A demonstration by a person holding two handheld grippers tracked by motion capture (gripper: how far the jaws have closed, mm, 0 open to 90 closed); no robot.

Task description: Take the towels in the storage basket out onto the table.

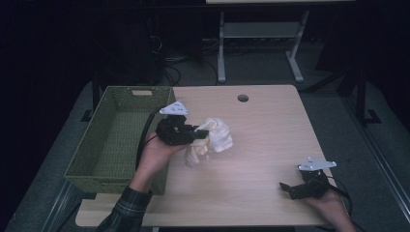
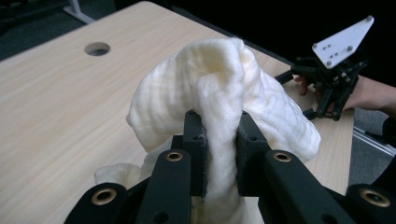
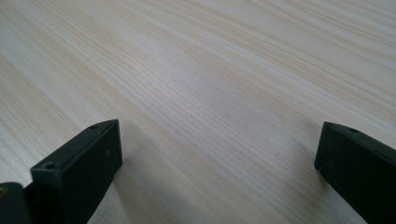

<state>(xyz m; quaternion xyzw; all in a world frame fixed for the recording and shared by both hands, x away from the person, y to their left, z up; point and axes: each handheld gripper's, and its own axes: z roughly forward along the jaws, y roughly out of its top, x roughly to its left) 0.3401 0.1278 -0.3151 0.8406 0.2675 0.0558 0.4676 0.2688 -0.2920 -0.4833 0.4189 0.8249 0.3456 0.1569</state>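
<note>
A crumpled cream cloth [image 1: 216, 137] hangs just above the wooden table [image 1: 270, 145], right of the basket. My left gripper [image 1: 200, 135] is shut on it. In the left gripper view the two black jaws pinch a fold of the cloth [image 2: 219, 93] between their pads [image 2: 198, 149]. My right gripper [image 1: 289, 189] rests low at the table's front right corner, held by a hand. Its jaws stand wide apart over bare wood [image 3: 210, 93], nothing between them. The right gripper [image 2: 334, 74] also appears far off in the left gripper view.
A green woven basket [image 1: 92, 164] sits on the table's left side, close beside my left hand. A round cable hole [image 1: 242, 98] lies near the table's far edge. Desk legs and cables stand on the dark floor beyond.
</note>
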